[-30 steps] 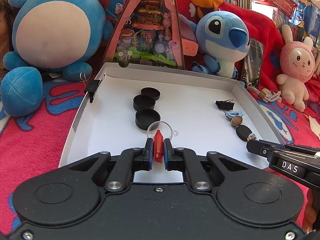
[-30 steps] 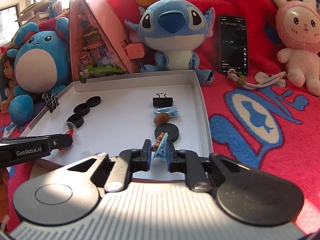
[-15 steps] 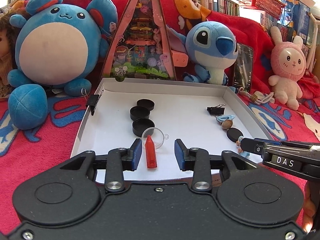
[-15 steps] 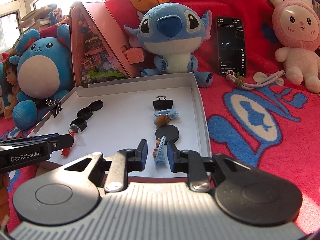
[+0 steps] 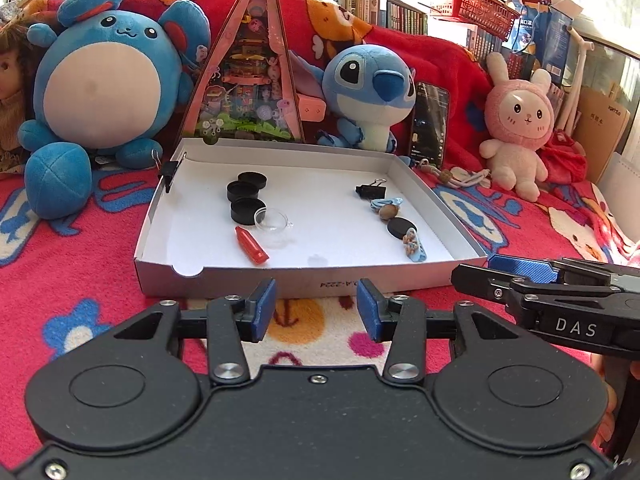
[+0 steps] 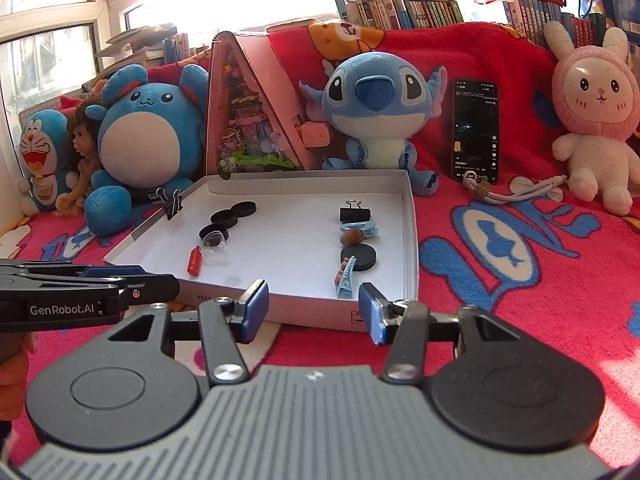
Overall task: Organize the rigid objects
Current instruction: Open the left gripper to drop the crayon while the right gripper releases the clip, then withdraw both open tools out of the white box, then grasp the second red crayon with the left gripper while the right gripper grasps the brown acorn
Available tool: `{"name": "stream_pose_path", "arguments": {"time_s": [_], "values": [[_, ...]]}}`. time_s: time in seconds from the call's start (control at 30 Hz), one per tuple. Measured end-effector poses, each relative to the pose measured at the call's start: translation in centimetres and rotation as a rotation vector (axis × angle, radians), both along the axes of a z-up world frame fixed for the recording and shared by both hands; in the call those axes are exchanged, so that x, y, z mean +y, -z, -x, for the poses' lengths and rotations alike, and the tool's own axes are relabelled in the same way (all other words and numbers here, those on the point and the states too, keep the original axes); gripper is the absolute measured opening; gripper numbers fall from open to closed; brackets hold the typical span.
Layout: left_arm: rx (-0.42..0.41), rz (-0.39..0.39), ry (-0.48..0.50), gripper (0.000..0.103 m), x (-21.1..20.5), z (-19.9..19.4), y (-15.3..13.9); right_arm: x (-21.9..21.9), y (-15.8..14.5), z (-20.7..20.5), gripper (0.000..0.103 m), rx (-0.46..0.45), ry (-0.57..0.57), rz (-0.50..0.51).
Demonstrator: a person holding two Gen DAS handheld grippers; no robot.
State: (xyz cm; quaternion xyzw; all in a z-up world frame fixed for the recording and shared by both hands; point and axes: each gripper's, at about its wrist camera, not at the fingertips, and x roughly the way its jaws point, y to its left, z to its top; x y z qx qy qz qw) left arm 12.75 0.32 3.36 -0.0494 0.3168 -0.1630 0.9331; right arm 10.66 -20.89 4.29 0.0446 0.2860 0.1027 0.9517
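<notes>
Inside white box (image 5: 440, 216), two rows: black caps (image 5: 248, 208), red crayon (image 5: 252, 245); clips (image 5: 371, 191); both tongs apart, just opened, empty.

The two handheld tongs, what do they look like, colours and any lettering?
Both are black plastic with silver screws and blue ribbed pads. The left tongs have a black body with round discs and read "GenRobot.AI" on the side. The right tongs have a grey ribbed body and read "DAS".
</notes>
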Motion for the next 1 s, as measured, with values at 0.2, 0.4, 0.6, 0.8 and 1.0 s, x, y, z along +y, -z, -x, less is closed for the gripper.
{"name": "stream_pose_path", "arguments": {"time_s": [0.2, 0.4, 0.6, 0.8, 1.0], "values": [[0.034, 0.029, 0.024, 0.047, 0.1, 2.2, 0.4, -0.1, 0.3, 3.3, 0.073, -0.010, -0.064, 0.000], [0.081, 0.029, 0.042, 0.050, -0.3, 3.7, 1.4, -0.1, 1.5, 5.9, 0.077, 0.004, -0.146, -0.003], [0.126, 0.049, 0.082, 0.050, -1.2, 4.0, 2.0, 1.0, 2.8, 7.7, 0.078, 0.045, -0.249, 0.021], [0.092, -0.017, 0.060, 0.047, -2.7, 4.0, 2.5, 2.9, 3.4, 8.3, 0.071, 0.035, -0.266, 0.078], [0.021, -0.090, 0.068, 0.047, -3.6, 4.3, 2.4, 3.2, 3.6, 8.2, 0.038, 0.038, -0.260, 0.063]]}}
